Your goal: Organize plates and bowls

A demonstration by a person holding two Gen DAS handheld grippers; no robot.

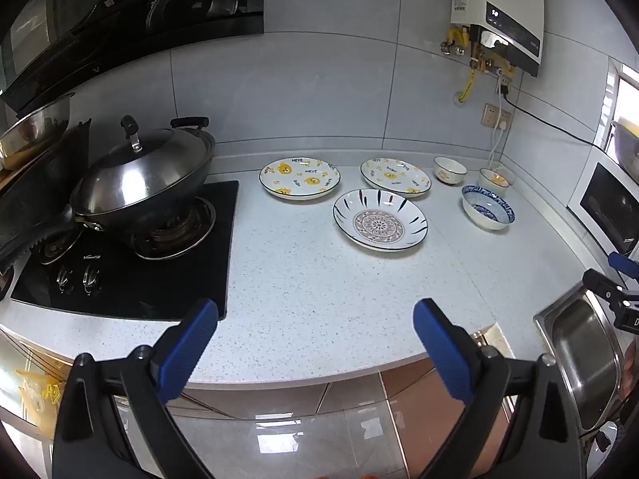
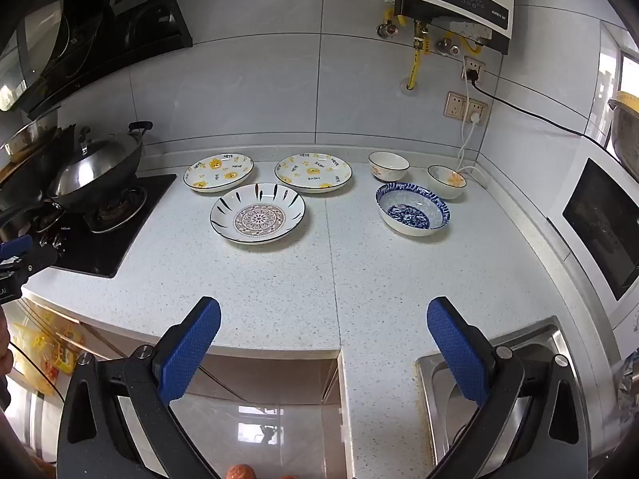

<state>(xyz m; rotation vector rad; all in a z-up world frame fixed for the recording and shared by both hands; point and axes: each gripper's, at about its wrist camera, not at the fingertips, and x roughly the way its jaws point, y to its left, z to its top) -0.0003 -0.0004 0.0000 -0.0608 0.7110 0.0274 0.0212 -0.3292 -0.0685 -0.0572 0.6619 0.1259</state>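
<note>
Both my left claw [image 1: 315, 345] and right claw [image 2: 323, 343] are wide apart and empty, so I would probably slide one bear plate [image 2: 218, 173] onto the other plate [image 2: 313, 172] at the far counter [image 2: 279, 287].

Both wrist views look steeply down from the near edge across the shared countertop [image 1: 303, 279] (left view sits leftward)

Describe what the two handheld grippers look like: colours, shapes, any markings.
Left gripper and right gripper look alike: each has two flat blue pads with a fine textured grid, mounted on angular black plastic fingers joined by silver bolts. White lettering shows on the left gripper's body in the right wrist view, too cut off to read.
</note>
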